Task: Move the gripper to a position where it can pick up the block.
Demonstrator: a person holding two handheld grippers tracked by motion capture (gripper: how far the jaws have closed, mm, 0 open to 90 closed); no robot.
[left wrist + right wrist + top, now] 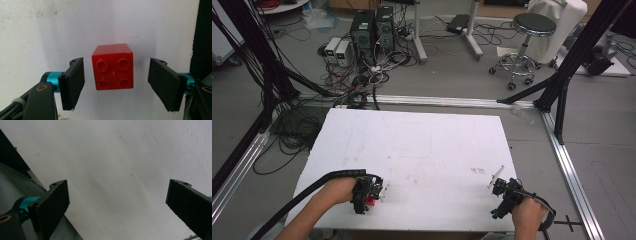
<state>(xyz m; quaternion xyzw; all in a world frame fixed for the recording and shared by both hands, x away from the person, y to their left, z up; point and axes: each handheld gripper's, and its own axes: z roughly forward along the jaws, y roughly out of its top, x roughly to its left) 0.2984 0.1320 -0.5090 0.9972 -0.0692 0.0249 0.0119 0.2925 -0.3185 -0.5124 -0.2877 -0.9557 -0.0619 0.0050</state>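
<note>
A red four-stud brick (113, 67) rests on the white board (50, 32), between the two black jaws of my left gripper (116, 83). The jaws stand apart with a gap on each side of the brick, so the gripper is open. From above, that left gripper (368, 192) is at the board's front left, with the red brick (371, 201) just visible under it. My right gripper (500, 189) is at the front right near the board's edge. In its own view the right gripper (117, 202) stands wide open over bare white board (120, 157).
The white board (422, 150) lies on a grey floor inside a black and aluminium frame (562, 150). Cables (287, 130), computer towers (372, 27) and a stool (524, 45) stand beyond the far edge.
</note>
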